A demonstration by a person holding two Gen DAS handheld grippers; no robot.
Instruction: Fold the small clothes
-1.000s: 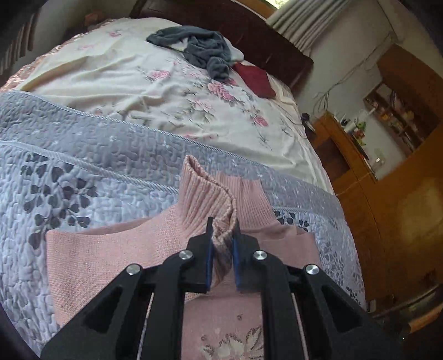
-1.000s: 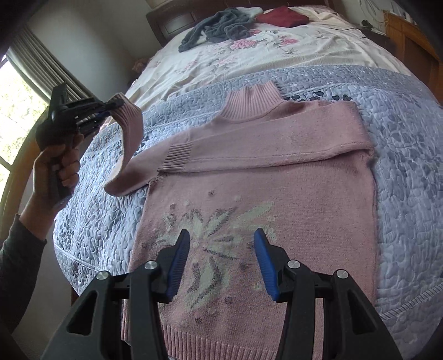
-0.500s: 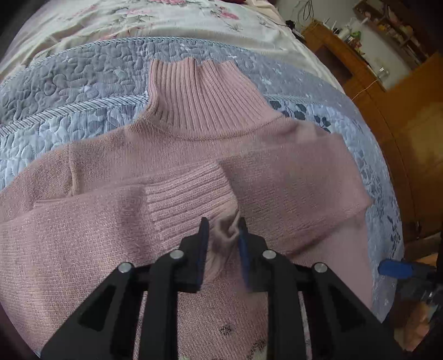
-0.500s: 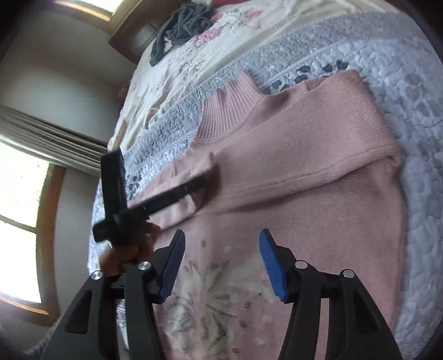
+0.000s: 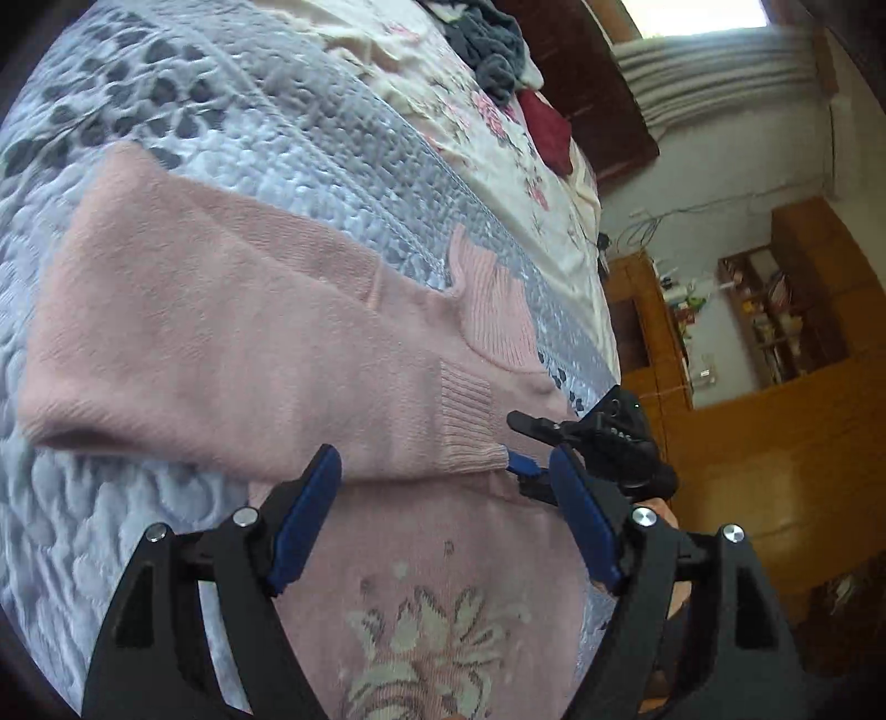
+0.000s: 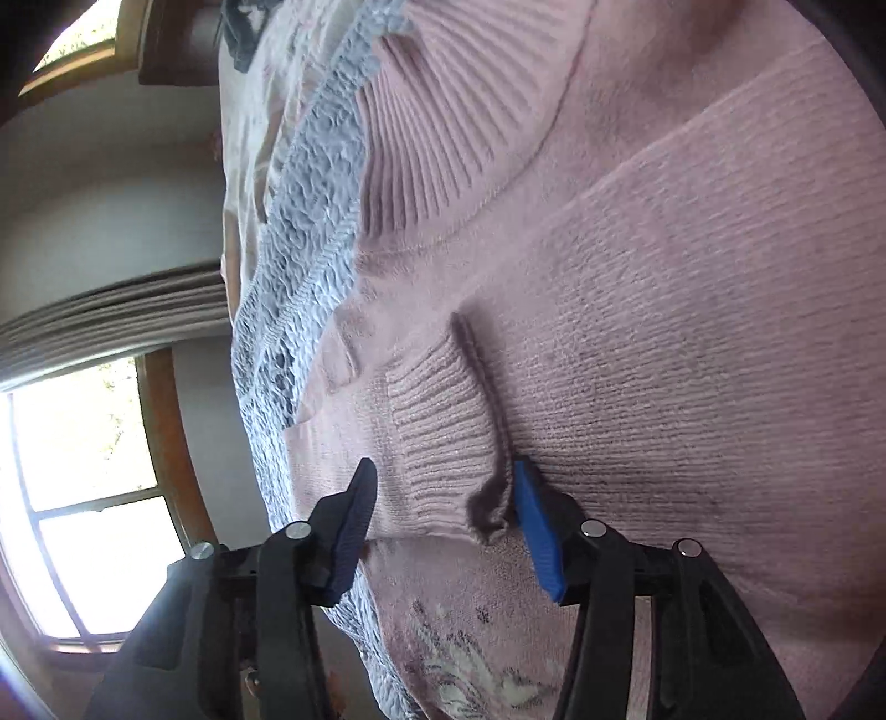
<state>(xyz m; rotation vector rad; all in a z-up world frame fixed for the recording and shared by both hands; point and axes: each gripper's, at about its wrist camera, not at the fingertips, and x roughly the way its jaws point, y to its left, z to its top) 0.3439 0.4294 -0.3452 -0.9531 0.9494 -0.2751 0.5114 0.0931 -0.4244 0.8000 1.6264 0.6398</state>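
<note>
Your pink turtleneck sweater (image 5: pixel 232 343) lies flat on the grey quilted bedspread (image 5: pixel 310 127), front up, with the knitted flower motif (image 5: pixel 432 637) toward you and the ribbed collar (image 5: pixel 493 310) toward the headboard. One sleeve is folded across the chest, and its ribbed cuff (image 6: pixel 443 443) ends just below the collar. Your left gripper (image 5: pixel 443 520) hovers over the sweater below that sleeve, fingers spread wide with nothing between them. Your right gripper (image 6: pixel 443 526) sits at the cuff with its fingers apart on either side of the cuff's end; the blue pad (image 6: pixel 537 531) touches the cuff's curled corner. Past the collar, a dark grey garment (image 5: pixel 487 44) and a maroon one (image 5: pixel 548 127) lie on the floral sheet (image 5: pixel 498 116).
</note>
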